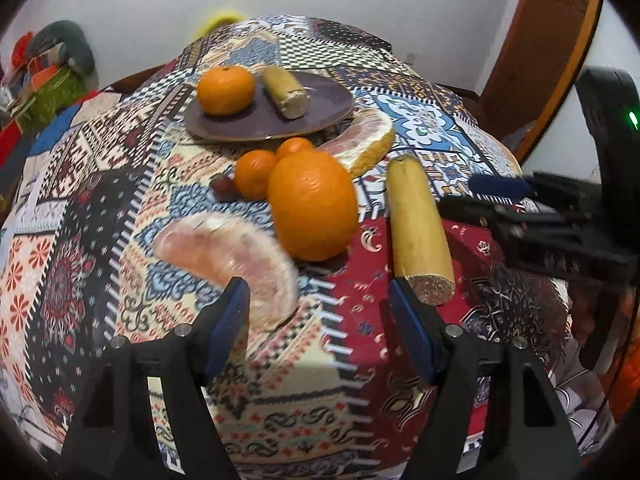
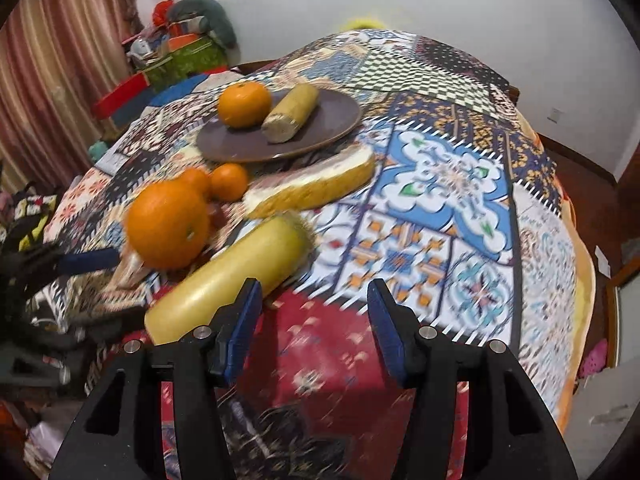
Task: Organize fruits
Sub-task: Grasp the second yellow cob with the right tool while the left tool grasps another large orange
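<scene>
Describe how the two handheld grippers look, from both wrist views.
Both match: the left gripper and right gripper have matte black plastic frames with triangular cut-outs, two fingers faced with blue pads, and silver round pin heads on the finger bases. Seen from the left camera, the right gripper's black body carries a small green light. No hands or sleeves are visible.

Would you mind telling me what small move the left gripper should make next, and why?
Probably ease the left gripper toward the near pomelo wedge to straddle it: its fingers stand open and empty, and the wedge lies off the plate.
</scene>
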Demonstrator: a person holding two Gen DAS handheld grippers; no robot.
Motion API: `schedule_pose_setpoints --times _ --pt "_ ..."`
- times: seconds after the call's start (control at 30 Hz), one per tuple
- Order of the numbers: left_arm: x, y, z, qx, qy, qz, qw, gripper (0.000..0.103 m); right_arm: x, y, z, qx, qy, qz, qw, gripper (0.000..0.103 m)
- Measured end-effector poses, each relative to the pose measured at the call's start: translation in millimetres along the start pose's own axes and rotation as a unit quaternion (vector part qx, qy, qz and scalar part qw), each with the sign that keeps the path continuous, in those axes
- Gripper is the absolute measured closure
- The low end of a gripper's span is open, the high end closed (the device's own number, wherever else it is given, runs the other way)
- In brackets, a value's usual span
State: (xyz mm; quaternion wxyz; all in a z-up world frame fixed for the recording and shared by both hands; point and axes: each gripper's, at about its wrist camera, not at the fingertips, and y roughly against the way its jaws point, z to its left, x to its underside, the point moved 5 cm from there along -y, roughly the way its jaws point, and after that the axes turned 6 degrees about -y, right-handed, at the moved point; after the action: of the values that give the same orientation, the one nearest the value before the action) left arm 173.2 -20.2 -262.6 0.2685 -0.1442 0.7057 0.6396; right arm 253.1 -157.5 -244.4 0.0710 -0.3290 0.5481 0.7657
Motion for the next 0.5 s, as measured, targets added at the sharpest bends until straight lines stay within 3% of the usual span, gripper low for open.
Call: schedule_pose_setpoints --times 0.17,0.23,0.3,0.37,0.5 --pt "-1 9 10 -0.003 0.011 -0.011 0.9999 0.032 -5 15 8 -0.022 -0.012 -0.014 1.0 0.051" --pt "-1 14 19 -0.013 0.02 -0.015 0.9996 0.032 -5 17 17 -0.034 -0.012 -0.014 0.999 0.044" --pt "1 21 31 -0.023 0.032 -0.022 0.999 0.032 -3 17 29 -0.045 -0.013 -0.018 0.999 0.028" --pt "2 27 41 -0.03 0.042 -0.029 0.9983 0.032 -4 13 38 -0.049 -0.008 -0.018 0.999 0.023" --pt "5 39 56 -0.049 0.05 -0.037 0.9968 0.032 1 -4 51 -0.05 -0.009 0.002 0.999 0.022"
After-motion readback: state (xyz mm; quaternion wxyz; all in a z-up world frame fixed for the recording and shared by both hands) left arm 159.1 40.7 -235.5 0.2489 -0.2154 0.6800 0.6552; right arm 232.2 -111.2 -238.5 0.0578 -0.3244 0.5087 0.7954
